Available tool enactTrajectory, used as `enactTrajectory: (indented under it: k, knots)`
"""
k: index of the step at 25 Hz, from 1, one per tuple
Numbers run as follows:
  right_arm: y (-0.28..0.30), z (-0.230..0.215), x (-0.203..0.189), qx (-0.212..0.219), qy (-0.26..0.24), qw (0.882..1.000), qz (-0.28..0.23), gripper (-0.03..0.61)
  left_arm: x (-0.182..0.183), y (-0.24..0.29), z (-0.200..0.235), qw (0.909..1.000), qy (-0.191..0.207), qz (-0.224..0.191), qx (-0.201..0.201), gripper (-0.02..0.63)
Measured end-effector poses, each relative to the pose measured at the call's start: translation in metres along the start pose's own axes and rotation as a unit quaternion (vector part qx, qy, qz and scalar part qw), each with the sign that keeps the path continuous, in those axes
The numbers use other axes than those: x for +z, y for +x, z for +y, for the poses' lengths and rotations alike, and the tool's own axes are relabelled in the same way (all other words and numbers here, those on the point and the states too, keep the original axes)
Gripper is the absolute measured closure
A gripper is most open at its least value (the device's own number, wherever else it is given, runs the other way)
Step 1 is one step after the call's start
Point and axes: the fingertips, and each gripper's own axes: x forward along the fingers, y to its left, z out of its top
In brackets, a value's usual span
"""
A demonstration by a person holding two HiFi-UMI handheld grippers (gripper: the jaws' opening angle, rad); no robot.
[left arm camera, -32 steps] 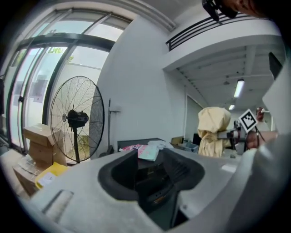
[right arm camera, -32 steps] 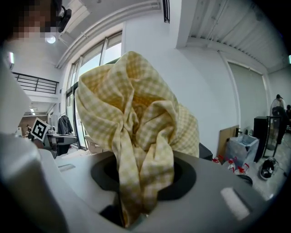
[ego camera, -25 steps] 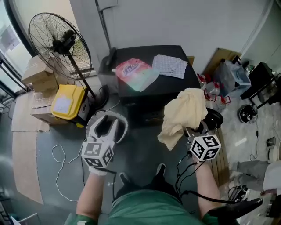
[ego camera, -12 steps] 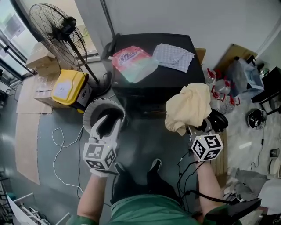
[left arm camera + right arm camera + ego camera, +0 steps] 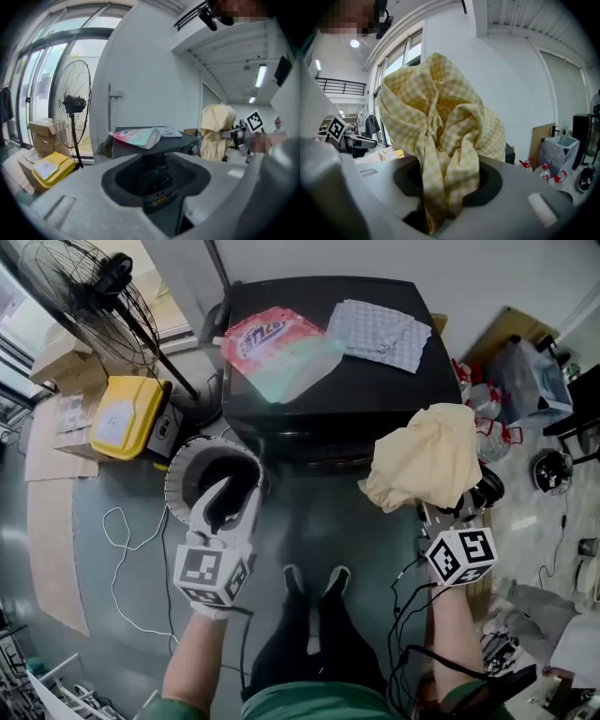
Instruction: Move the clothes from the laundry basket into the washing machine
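The black washing machine (image 5: 328, 381) stands ahead of me, seen from above. At its front left, a round white-rimmed door (image 5: 183, 474), dark inside, appears swung open. My left gripper (image 5: 234, 491) hangs over that ring, open, with nothing between its fingers; the left gripper view shows the same empty gripper (image 5: 157, 187). My right gripper (image 5: 439, 510) is shut on a bunched pale-yellow checked cloth (image 5: 427, 460) in front of the machine's right corner. In the right gripper view the cloth (image 5: 440, 136) rises from between the jaws and hides most of what lies ahead.
A pink-and-green pouch (image 5: 277, 348) and a folded checked cloth (image 5: 380, 329) lie on the machine's top. A standing fan (image 5: 84, 287), a yellow container (image 5: 117, 418) and cardboard boxes (image 5: 61, 371) are at the left. Cables (image 5: 131, 540) cross the floor. Bags and clutter (image 5: 525, 381) crowd the right.
Both grippers have sunk and come closer to the machine's front. The left now hangs over the white-rimmed ring. The yellow cloth stays in the right gripper.
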Motion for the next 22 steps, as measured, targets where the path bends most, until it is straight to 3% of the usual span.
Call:
enactTrajectory:
  k: [8, 14, 22]
  knots:
    - [0.027, -0.002, -0.053, -0.016, 0.000, 1.000, 0.020, 0.420, -0.050, 0.030, 0.008, 0.9994, -0.004, 0.019, -0.028, 0.443]
    - [0.041, -0.009, -0.087, 0.002, -0.013, 1.000, 0.001, 0.420, -0.092, 0.057, 0.022, 0.9997, -0.019, -0.001, -0.014, 0.443]
    - [0.089, -0.047, -0.169, 0.030, -0.017, 0.999, -0.028, 0.420, -0.176, 0.126, 0.025, 0.9993, -0.016, -0.034, -0.005, 0.443]
